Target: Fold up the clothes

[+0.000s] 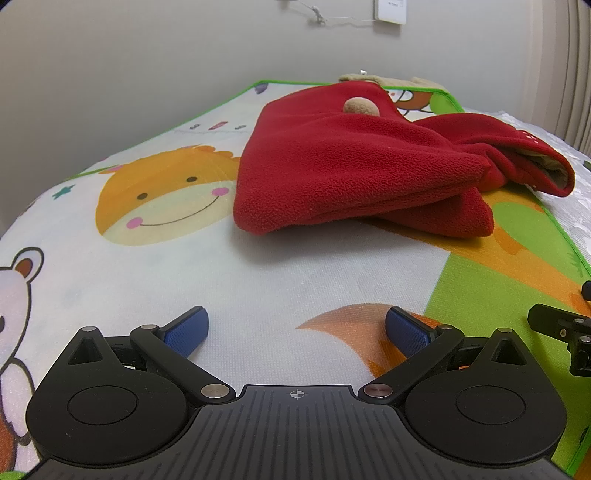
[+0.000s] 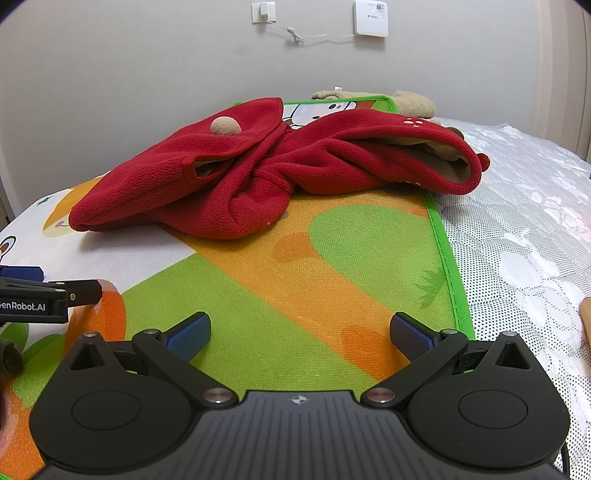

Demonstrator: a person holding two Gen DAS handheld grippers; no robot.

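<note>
A red fleece garment [image 1: 354, 166] with a tan pom-pom [image 1: 361, 106] lies partly folded on a cartoon-print play mat [image 1: 177, 266]. In the right wrist view the garment [image 2: 258, 173] shows a twisted sleeve and a tan lining on its right side. My left gripper [image 1: 297, 328] is open and empty, low over the mat, well short of the garment. My right gripper [image 2: 299, 334] is open and empty over the green and orange part of the mat [image 2: 332, 266], also short of the garment. Each gripper shows at the edge of the other's view.
The mat lies on a white quilted bed [image 2: 524, 229]. A beige plush item [image 2: 410, 103] sits at the mat's far edge against the wall. A socket, cable and white box [image 2: 370, 17] hang on the wall.
</note>
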